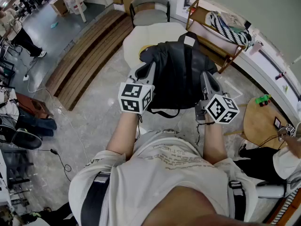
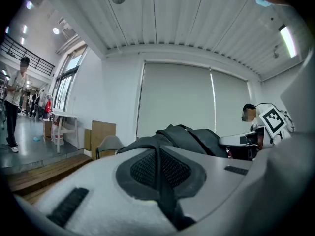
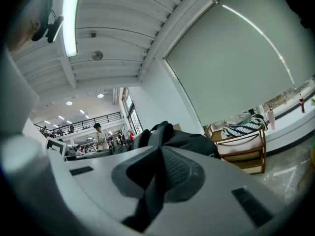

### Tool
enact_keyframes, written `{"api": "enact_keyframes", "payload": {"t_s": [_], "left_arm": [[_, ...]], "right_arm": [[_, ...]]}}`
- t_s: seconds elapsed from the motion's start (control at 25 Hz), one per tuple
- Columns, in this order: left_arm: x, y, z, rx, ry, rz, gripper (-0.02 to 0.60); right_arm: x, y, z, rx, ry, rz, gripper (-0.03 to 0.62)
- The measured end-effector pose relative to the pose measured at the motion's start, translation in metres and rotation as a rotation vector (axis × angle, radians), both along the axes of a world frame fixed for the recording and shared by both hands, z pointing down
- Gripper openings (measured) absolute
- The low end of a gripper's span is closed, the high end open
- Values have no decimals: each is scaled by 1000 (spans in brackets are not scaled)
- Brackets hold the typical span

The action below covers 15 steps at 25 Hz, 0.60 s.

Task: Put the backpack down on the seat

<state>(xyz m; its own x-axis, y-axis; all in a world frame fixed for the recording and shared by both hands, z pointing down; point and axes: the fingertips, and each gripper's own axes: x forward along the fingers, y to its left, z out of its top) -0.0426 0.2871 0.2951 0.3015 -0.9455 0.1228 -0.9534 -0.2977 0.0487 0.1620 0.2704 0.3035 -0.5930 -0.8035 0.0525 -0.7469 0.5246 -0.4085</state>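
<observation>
Backpack [image 1: 181, 74] clamped: left gripper [image 2: 158, 154], right gripper [image 3: 158, 156] fingers closed.

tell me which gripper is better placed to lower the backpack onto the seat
Left, slightly: left gripper, shut on the backpack, sits over the cream seat; right gripper holds the side past its edge.

Count, head view. You hold two grippers, low in the middle of the frame: one left gripper [image 1: 146, 70] and one right gripper [image 1: 207, 80].

- One black backpack [image 1: 181, 72], centre.
- One round cream seat [image 1: 141, 39], just above centre.
- One grey chair [image 1: 149, 6], top centre.
- One wooden rack [image 1: 205, 18], upper right, with one striped cloth [image 1: 229, 28] on it.
- One round wooden table [image 1: 259, 124], right edge, with one small green item [image 1: 262, 99] at its upper rim.
</observation>
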Motion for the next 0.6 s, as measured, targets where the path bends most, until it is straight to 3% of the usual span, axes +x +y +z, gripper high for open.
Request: {"api": "enact_keyframes", "payload": {"t_s": [0.6], "left_arm": [[-17,4,7,-25,6,1,28]], "right_arm": [[-17,3,3,-5,3,6,41]]}}
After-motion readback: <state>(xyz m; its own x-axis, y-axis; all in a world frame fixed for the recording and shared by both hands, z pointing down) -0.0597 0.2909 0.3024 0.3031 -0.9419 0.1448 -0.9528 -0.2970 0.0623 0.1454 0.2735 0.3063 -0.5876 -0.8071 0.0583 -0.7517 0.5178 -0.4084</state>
